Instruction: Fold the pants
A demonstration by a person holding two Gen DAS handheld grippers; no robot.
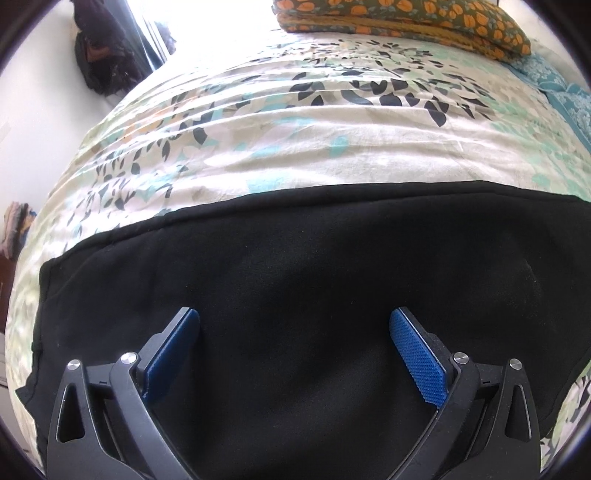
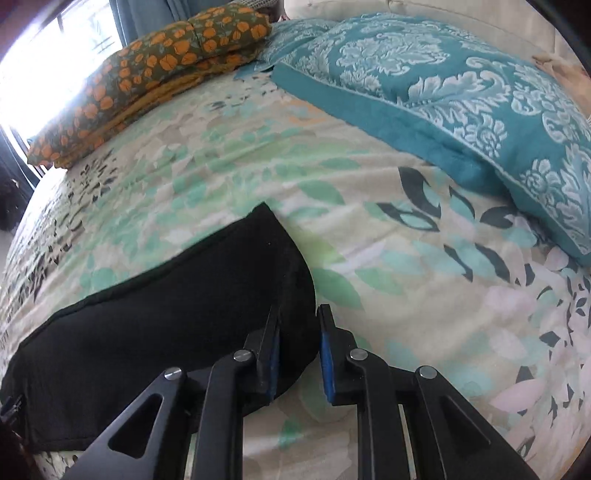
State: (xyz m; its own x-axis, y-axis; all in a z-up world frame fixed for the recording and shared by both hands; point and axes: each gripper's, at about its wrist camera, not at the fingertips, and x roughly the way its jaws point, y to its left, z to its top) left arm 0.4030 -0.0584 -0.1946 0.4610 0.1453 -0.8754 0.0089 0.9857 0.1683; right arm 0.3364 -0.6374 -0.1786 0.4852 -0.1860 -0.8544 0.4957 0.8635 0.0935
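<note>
Bed covered by a cream sheet (image 1: pixel 295 147) with a leaf print in black, teal and pale green; cloth creased in long ridges ahead of the left gripper. Bright window glare beyond the bed's far edge, washed out. Far left of the left gripper, dark clothing (image 1: pixel 103 48) hangs against a pale wall; lower on that side a small heap of mixed fabric (image 1: pixel 18 229), too blurred to name. Ahead and to the right, at the far edge of the bed, a folded olive blanket with orange flowers (image 1: pixel 406 18). Black pants (image 1: pixel 295 277) lie flat across the sheet, directly under and ahead of the left gripper (image 1: pixel 294 328); its jaws stand wide apart, blue pads (image 1: pixel 417 358) clear of the cloth, nothing gripped. From the right side: the pants' rounded end (image 2: pixel 184 314) sits left of and under the right gripper (image 2: pixel 297 325). Its jaws are drawn narrow, a slim gap left between the pads; the left finger (image 2: pixel 267 354) lies over the black edge, the right one over bare sheet. Whether cloth is pinched I cannot tell. Ahead and right of it, a teal damask pillow (image 2: pixel 461 92); the flowered blanket ahead to its left.
</note>
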